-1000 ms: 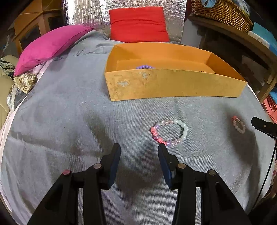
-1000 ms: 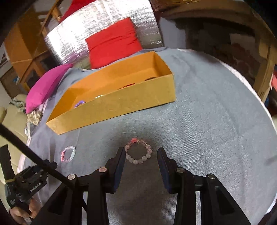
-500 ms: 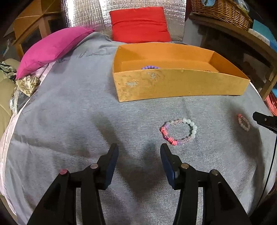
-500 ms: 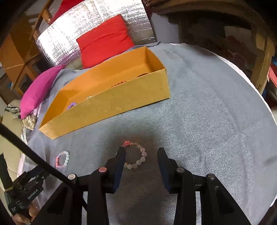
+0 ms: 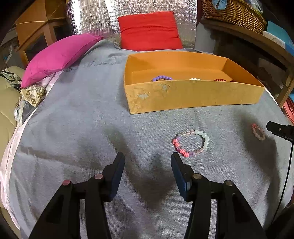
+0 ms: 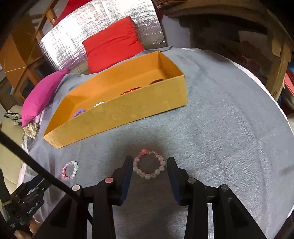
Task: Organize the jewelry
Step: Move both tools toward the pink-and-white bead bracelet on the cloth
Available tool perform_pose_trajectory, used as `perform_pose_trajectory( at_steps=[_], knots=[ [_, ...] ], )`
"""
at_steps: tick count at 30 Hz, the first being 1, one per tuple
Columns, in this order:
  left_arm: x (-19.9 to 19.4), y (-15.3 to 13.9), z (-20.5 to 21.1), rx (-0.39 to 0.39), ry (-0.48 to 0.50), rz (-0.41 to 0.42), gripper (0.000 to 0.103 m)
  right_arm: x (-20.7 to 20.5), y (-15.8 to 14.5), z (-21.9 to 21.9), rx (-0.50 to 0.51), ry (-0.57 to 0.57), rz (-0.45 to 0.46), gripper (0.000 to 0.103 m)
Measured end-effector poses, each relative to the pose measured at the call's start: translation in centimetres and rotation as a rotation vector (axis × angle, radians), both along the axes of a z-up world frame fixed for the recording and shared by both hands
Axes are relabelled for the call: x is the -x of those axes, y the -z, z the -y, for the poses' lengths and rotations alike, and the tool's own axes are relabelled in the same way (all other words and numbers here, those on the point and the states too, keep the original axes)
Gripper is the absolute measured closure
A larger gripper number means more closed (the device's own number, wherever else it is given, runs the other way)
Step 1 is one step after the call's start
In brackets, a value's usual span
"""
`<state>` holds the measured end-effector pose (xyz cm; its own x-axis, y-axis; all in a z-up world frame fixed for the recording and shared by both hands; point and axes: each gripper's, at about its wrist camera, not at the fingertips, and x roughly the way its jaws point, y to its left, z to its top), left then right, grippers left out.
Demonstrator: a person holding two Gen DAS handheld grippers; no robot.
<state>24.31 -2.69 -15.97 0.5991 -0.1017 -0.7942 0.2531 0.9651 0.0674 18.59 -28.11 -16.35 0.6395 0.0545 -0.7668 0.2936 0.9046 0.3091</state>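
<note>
Right gripper [image 6: 149, 162] stands with its jaws apart, low over the grey cloth [image 6: 220, 128], and the pale pink bead bracelet [image 6: 149, 164] lies flat between its two fingers, close to both pads; whether the left pad touches the beads cannot be told. Left gripper [image 5: 148, 161] is likewise spread wide with nothing between its fingers, only bare cloth. Just beyond its right fingertip and a little to the right lies the pink and white bead bracelet [image 5: 191, 143], flat on the cloth and apart from the finger. Farther off sits the orange cardboard box [image 5: 193, 95], open-topped, its near wall scuffed on the left. Inside it, along the near side, show a purple bead bracelet [image 5: 161, 78], a white bead piece [image 5: 195, 79] and a red bead piece [image 5: 220, 80], mostly hidden by the wall. Past the box a red cushion [image 5: 149, 31] leans against a silver foil sheet [image 5: 88, 16], with a magenta cushion [image 5: 58, 57] at far left.
</note>
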Motion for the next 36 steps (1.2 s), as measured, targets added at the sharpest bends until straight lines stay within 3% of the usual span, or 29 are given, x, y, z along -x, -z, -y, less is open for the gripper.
perform_pose_trajectory(
  at_steps=[23, 36],
  knots=[
    [-0.1, 0.0, 0.5, -0.001, 0.005, -0.002, 0.049, 0.0, 0.3, 0.7, 0.002, 0.012, -0.017, 0.061],
    [-1.2, 1.1, 1.5, 0.035, 0.015, -0.053, 0.049, 0.7, 0.7, 2.5, -0.027, 0.009, 0.011, 0.061]
  ],
)
